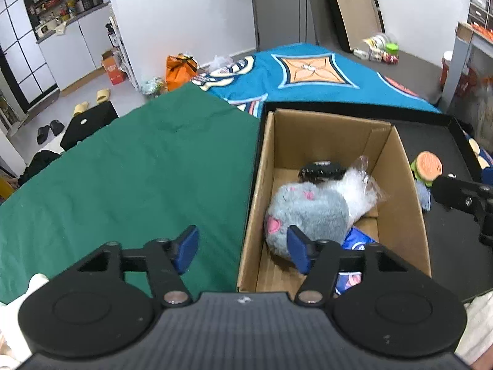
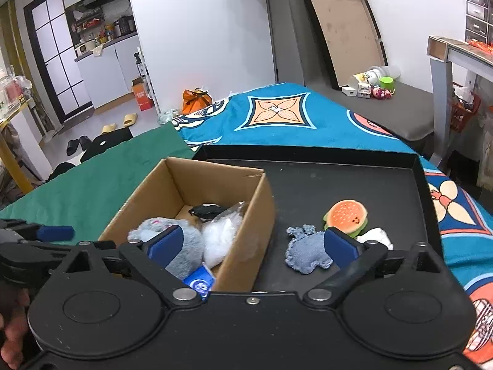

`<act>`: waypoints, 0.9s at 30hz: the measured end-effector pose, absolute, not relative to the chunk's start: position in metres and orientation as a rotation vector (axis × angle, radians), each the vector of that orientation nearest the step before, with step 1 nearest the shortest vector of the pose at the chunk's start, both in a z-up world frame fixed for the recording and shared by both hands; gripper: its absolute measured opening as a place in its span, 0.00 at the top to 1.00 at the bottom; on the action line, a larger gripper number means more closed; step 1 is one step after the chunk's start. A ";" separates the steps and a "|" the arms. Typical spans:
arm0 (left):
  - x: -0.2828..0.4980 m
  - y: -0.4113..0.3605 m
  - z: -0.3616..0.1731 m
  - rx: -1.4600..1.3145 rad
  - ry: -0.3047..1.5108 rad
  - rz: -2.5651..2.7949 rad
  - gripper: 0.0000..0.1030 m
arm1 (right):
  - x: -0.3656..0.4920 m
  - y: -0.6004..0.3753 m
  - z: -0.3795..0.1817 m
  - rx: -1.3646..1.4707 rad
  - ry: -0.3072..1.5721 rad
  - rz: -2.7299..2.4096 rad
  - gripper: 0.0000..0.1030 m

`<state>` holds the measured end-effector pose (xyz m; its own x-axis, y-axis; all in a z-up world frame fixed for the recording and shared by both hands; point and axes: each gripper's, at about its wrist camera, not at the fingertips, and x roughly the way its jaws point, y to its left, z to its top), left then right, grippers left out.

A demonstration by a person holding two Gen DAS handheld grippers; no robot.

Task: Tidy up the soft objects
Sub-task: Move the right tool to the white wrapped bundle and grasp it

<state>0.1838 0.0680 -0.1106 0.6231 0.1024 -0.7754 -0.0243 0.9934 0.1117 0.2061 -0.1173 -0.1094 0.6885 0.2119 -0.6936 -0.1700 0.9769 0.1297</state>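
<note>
Here, grey plush mouse [image 1: 308,212] lying lengthwise in cardboard box [image 1: 403,191], nose nearward, both hand-held grippers agape, empty.

The blue packet [image 2: 199,281] lies half hidden under the grey plush [image 1: 305,209] — its print too small to read.

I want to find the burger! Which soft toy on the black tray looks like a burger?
The orange burger toy with green edging, at the far right of the black tray. The blue-grey knitted toy beside it is floppy, and the white soft thing is plain.
</note>
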 end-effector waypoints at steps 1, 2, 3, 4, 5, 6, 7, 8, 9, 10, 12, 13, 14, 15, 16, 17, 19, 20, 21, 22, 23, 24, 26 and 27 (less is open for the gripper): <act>0.185 0.067 -0.109 0.096 0.890 0.075 0.33 | 0.207 -0.121 -0.110 0.060 0.782 0.215 0.02; 0.186 0.065 -0.109 0.103 0.891 0.071 0.32 | 0.209 -0.124 -0.111 0.061 0.781 0.216 0.01; 0.189 0.063 -0.108 0.107 0.897 0.061 0.31 | 0.210 -0.127 -0.111 0.061 0.781 0.215 0.01; 0.190 0.063 -0.108 0.105 0.902 0.050 0.31 | 0.212 -0.130 -0.112 0.061 0.780 0.213 0.01; 0.190 0.063 -0.108 0.100 0.902 0.046 0.31 | 0.213 -0.132 -0.112 0.061 0.778 0.213 0.01; 0.191 0.063 -0.107 0.100 0.900 0.053 0.31 | 0.214 -0.134 -0.113 0.061 0.774 0.213 0.00; 0.190 0.063 -0.107 0.103 0.897 0.067 0.31 | 0.216 -0.137 -0.114 0.060 0.770 0.212 0.00; 0.191 0.064 -0.108 0.106 0.897 0.085 0.31 | 0.218 -0.140 -0.115 0.057 0.766 0.211 0.00; 0.192 0.064 -0.108 0.109 0.898 0.099 0.31 | 0.219 -0.141 -0.115 0.052 0.763 0.210 0.00; 0.193 0.064 -0.108 0.109 0.900 0.104 0.31 | 0.220 -0.142 -0.116 0.046 0.761 0.212 0.00; 0.194 0.063 -0.109 0.113 0.908 0.108 0.31 | 0.222 -0.146 -0.119 0.031 0.757 0.215 0.00; 0.195 0.061 -0.110 0.120 0.912 0.110 0.31 | 0.223 -0.148 -0.121 0.029 0.754 0.218 0.00; 0.195 0.059 -0.111 0.130 0.917 0.113 0.31 | 0.223 -0.150 -0.122 0.032 0.751 0.222 0.00; 0.196 0.058 -0.113 0.141 0.921 0.116 0.31 | 0.224 -0.153 -0.123 0.040 0.748 0.229 0.00; 0.196 0.056 -0.114 0.154 0.925 0.121 0.31 | 0.224 -0.156 -0.125 0.048 0.743 0.232 0.00; 0.197 0.054 -0.115 0.167 0.930 0.126 0.31 | 0.224 -0.159 -0.127 0.054 0.741 0.230 0.00; 0.199 0.050 -0.117 0.189 0.940 0.126 0.31 | 0.224 -0.166 -0.133 0.071 0.744 0.227 0.00; 0.199 0.049 -0.118 0.200 0.944 0.125 0.31 | 0.224 -0.169 -0.136 0.084 0.748 0.229 0.00; 0.199 0.047 -0.119 0.214 0.947 0.129 0.31 | 0.225 -0.173 -0.141 0.095 0.754 0.227 0.00; 0.199 0.044 -0.120 0.231 0.950 0.136 0.31 | 0.225 -0.175 -0.144 0.103 0.759 0.222 0.00; 0.199 0.043 -0.122 0.245 0.952 0.143 0.31 | 0.226 -0.178 -0.147 0.109 0.765 0.214 0.00; 0.199 0.041 -0.123 0.255 0.955 0.150 0.31 | 0.226 -0.181 -0.151 0.115 0.767 0.209 0.00; 0.200 0.040 -0.124 0.268 0.960 0.161 0.30 | 0.226 -0.187 -0.157 0.126 0.768 0.204 0.00; 0.200 0.039 -0.124 0.273 0.963 0.165 0.30 | 0.226 -0.189 -0.160 0.129 0.770 0.199 0.00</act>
